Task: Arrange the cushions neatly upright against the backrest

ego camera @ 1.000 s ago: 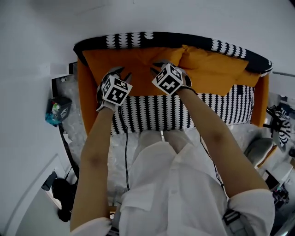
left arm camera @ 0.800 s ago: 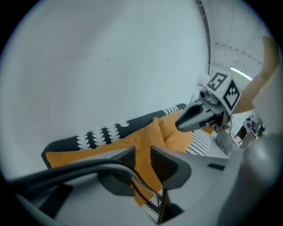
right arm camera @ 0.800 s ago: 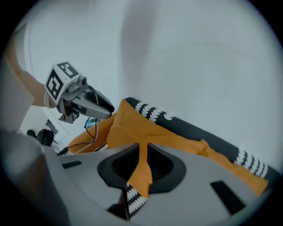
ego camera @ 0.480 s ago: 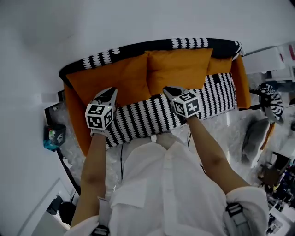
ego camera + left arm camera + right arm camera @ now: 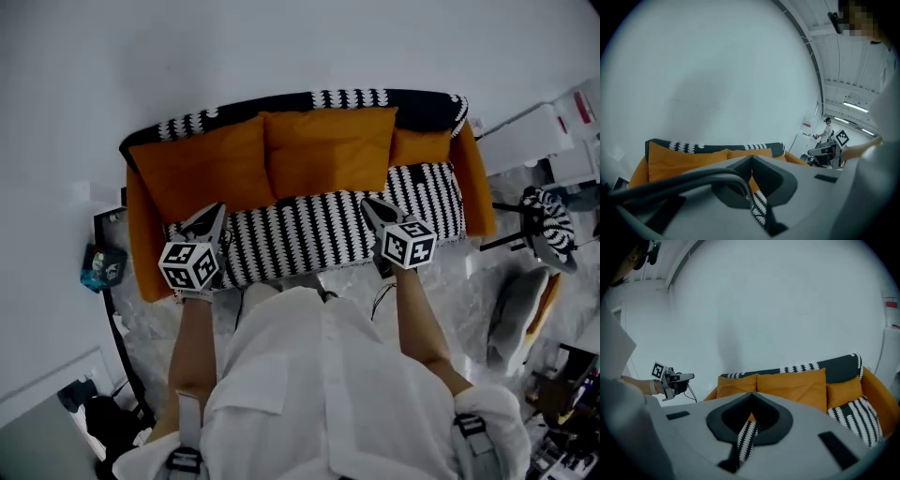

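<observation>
Left claw point(image 5: 216, 211) and right claw point(image 5: 369, 202) have just closed fully, both empty, clear of the cushions point(image 5: 328, 150).

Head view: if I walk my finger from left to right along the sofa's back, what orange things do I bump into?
Left armrest → left cushion → middle cushion → small right cushion → right armrest.
</observation>
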The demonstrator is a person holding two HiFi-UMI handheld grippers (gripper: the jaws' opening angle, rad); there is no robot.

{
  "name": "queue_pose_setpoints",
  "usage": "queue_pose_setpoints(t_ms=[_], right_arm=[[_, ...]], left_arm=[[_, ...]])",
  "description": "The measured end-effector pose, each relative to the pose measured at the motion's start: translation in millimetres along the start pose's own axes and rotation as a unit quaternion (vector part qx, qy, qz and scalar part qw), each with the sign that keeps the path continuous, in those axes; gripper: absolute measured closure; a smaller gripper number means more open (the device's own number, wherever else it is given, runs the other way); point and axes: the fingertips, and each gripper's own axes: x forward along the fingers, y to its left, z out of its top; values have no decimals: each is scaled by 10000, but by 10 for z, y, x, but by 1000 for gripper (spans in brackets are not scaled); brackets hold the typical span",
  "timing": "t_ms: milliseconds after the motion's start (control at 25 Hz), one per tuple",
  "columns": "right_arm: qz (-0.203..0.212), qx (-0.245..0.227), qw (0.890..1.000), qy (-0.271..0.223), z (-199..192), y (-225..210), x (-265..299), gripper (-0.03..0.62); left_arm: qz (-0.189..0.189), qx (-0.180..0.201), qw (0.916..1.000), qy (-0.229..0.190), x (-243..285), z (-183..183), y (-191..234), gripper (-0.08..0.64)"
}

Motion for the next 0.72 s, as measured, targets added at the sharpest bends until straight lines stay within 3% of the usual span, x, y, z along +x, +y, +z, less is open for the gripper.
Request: queue_pose_setpoints(t_ms=[360, 560, 720], right_arm=[[218, -38, 9978, -622, -66, -539, -1395, 583], [327, -355, 9963, -717, -59, -495, -1838, 584], [347, -431, 9940, -939, 33, -400, -1984, 586]], left_arm=[[379, -29, 9967, -715, -513, -200, -1435, 545], [415, 1, 9937, -1041, -941, -219, -1831, 545], [423, 47, 9929, -1110, -1069, -220, -1893, 545]])
